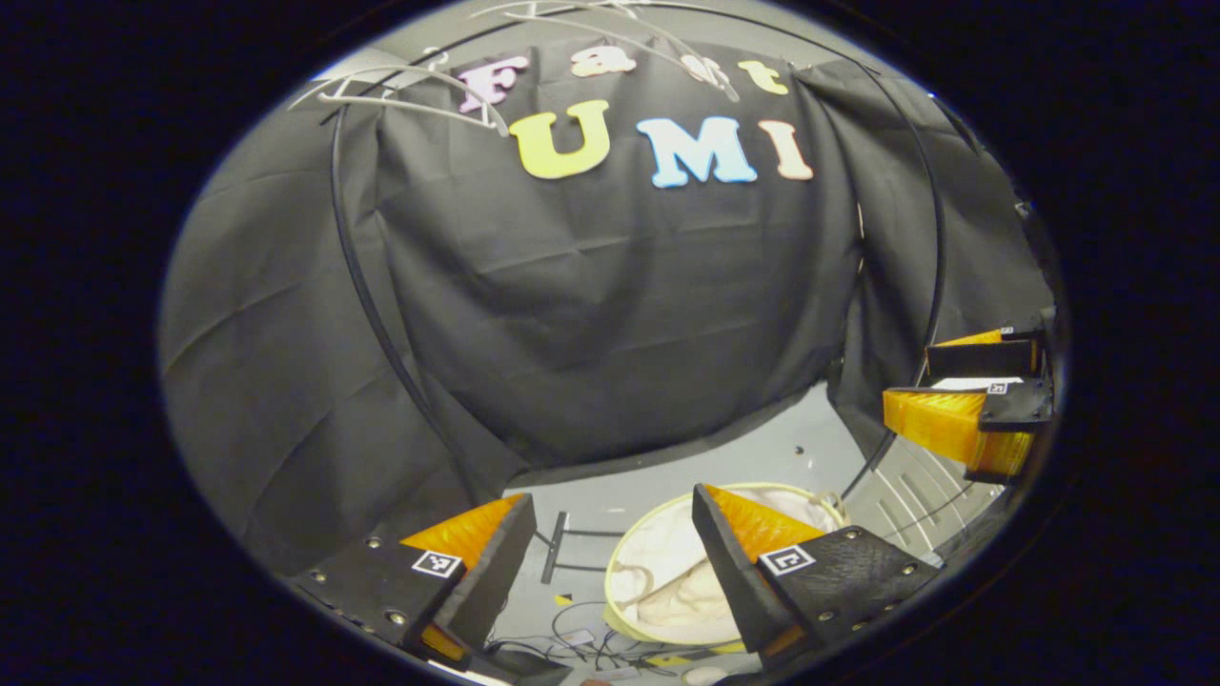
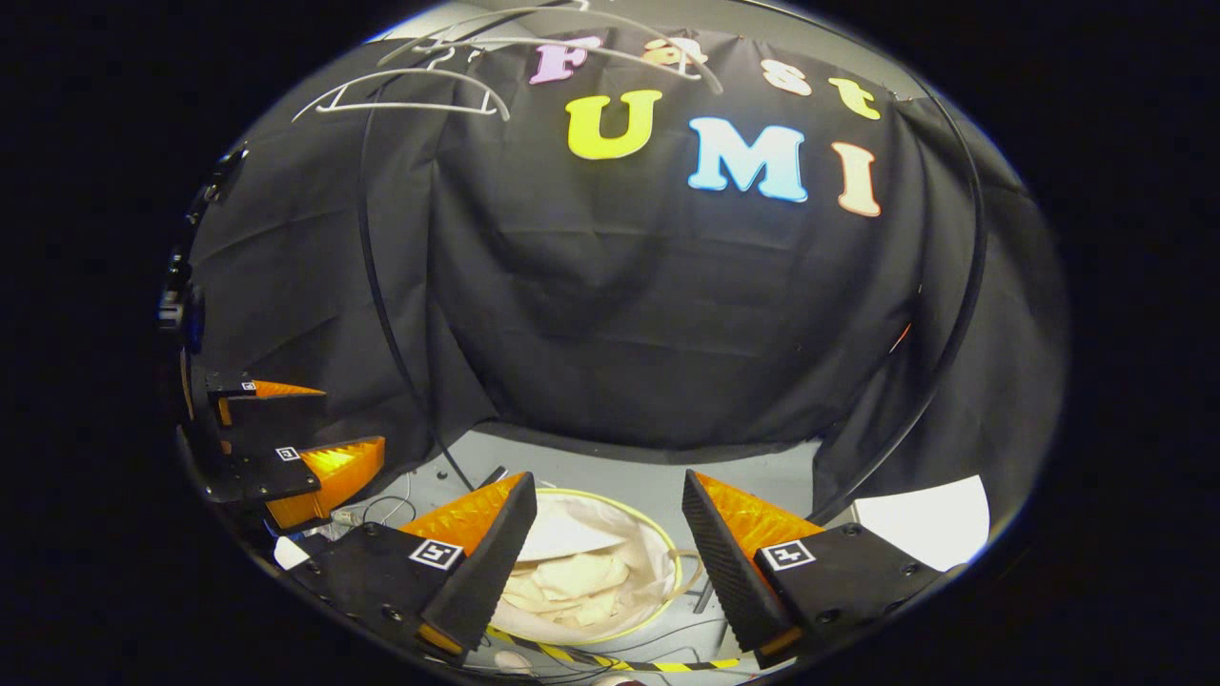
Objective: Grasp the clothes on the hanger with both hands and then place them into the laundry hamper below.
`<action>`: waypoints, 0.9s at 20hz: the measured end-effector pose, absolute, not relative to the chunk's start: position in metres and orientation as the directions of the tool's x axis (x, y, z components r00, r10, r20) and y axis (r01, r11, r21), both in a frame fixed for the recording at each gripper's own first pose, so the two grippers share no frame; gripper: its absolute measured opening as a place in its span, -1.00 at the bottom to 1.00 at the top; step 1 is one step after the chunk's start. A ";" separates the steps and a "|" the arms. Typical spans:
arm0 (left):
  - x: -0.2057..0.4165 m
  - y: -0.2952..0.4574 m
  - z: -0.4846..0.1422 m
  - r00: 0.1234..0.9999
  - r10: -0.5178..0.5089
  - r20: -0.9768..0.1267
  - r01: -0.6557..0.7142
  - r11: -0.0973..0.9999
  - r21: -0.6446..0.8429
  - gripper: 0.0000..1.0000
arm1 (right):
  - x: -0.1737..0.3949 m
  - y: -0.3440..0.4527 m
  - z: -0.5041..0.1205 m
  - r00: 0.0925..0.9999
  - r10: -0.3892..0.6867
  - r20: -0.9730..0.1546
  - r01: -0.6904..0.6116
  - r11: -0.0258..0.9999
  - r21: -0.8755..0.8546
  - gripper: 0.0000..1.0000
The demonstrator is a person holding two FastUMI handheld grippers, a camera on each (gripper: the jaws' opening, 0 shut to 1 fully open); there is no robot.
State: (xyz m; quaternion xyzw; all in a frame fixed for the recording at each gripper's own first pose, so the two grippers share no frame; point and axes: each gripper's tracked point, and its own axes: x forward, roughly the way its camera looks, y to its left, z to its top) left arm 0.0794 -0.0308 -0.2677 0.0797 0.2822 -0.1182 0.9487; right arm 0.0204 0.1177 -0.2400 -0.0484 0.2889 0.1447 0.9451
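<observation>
Left gripper view: the left tongs (image 1: pixel 610 543) gape wide, holding nothing. The right tongs (image 2: pixel 605 534) likewise hang released and empty. Below on the floor, the laundry hamper (image 2: pixel 667 553) holds crumpled cream clothes (image 2: pixel 572 581).

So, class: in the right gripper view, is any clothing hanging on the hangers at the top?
No: the hangers are bare, and pale cloth lies in the laundry hamper below.

Your right gripper (image 2: pixel 610 534) hangs with its fingers spread wide and nothing between them, just above the laundry hamper (image 2: pixel 658 534). Pale clothes (image 2: pixel 572 576) lie crumpled inside the hamper. High above the hamper, two bare hangers (image 2: pixel 410 95) hang. Left of the hamper, your left gripper (image 2: pixel 315 429) is also spread apart.
</observation>
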 end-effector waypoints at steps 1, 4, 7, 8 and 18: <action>0.082 -0.032 -0.254 0.831 -0.176 -0.528 0.255 0.963 0.080 0.94 | 0.022 0.112 -0.225 0.810 0.245 -0.533 -0.297 0.955 -0.012 0.94; 0.089 -0.032 -0.190 0.885 -0.175 -0.432 0.221 0.974 0.058 0.96 | 0.025 0.095 -0.173 0.865 0.243 -0.440 -0.280 0.960 -0.022 0.94; 0.090 -0.043 -0.126 0.926 -0.185 -0.330 0.212 0.976 0.046 0.95 | 0.030 0.073 -0.119 0.911 0.230 -0.342 -0.260 0.965 -0.045 0.92; 0.088 -0.046 -0.104 0.938 -0.192 -0.289 0.213 0.976 0.045 0.95 | 0.029 0.065 -0.099 0.926 0.221 -0.307 -0.249 0.967 -0.054 0.92; 0.047 -0.052 0.038 0.977 -0.203 -0.059 0.205 0.978 0.031 0.94 | -0.018 -0.006 0.002 0.987 0.111 -0.119 -0.117 0.992 -0.038 0.92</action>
